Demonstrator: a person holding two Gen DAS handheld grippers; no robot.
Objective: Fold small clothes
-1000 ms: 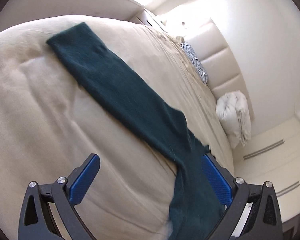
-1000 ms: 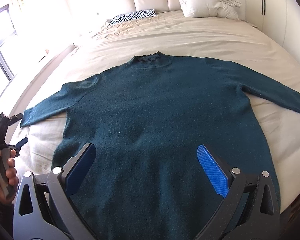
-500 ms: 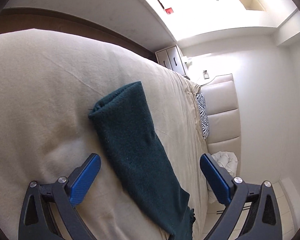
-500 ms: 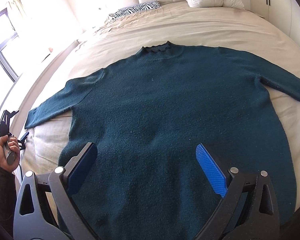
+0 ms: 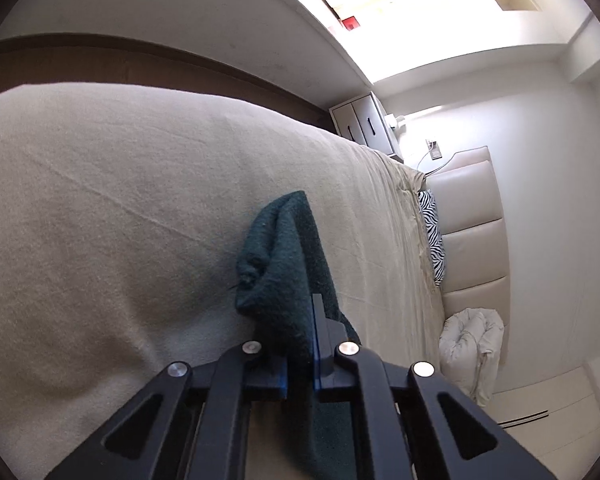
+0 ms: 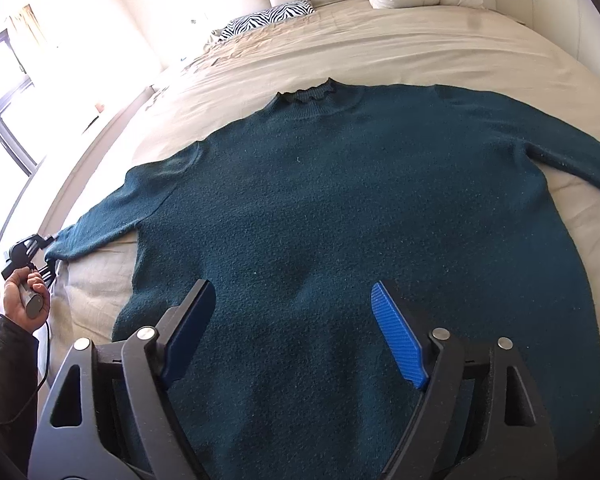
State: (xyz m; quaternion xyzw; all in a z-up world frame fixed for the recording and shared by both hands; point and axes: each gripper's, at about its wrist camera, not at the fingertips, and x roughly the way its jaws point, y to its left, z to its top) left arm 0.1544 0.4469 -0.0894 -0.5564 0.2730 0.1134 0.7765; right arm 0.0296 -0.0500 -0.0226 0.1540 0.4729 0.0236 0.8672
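Sweater [image 6: 340, 220] is laid flat on the bed [image 6: 440, 44], collar toward 12 o'clock. Its sleeve cuff [image 5: 284, 264], out at 9 o'clock, is clamped in the left gripper [image 5: 300, 356]. Right gripper [image 6: 292, 332] is held over the hem at 6 o'clock, jaws just narrowed but apart, nothing pinched.

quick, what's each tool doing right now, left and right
Left tool: has just closed, shut on the sweater's sleeve cuff.
Right tool: open, jaws have just been closing, over the sweater, gripping nothing.
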